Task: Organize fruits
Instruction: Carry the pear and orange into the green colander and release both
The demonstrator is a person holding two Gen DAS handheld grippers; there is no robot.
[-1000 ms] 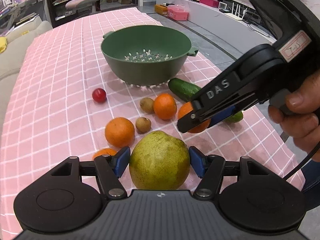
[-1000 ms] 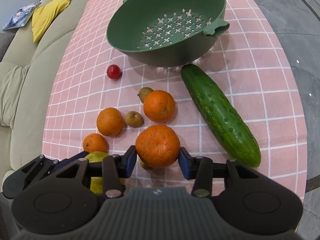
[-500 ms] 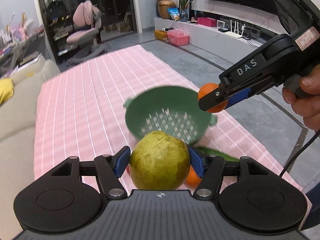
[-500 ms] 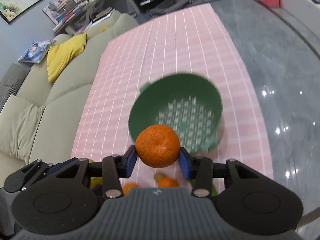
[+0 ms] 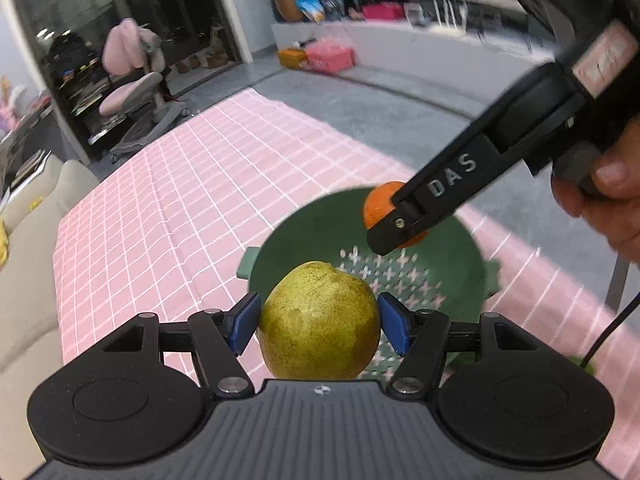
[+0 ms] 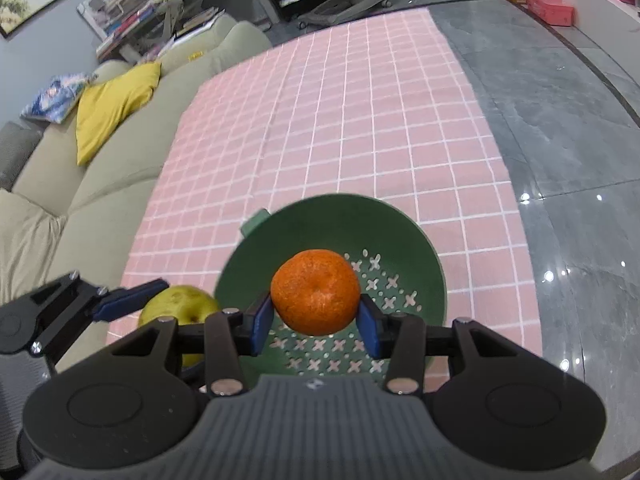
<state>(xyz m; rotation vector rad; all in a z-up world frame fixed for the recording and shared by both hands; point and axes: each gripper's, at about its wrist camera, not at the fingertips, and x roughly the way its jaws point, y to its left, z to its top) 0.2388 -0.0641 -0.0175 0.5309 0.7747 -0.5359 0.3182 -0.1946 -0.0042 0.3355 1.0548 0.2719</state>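
My left gripper (image 5: 319,322) is squeezed tight on a big yellow-green pear (image 5: 320,320), which sits between the blue pads (image 5: 241,323) up in the air, at about 7 o'clock from the green strainer bowl (image 5: 316,236). My right gripper (image 6: 316,316) is clamped on an orange (image 6: 316,292) — it hangs right over the middle of the bowl, above the little cross-shaped holes (image 6: 384,292). The bowl sits on the pink checked cloth (image 6: 340,120), with the beige sofa (image 6: 120,148) and a yellow pillow (image 6: 112,100) off at 10 o'clock — the far room looks blurry in my left view.
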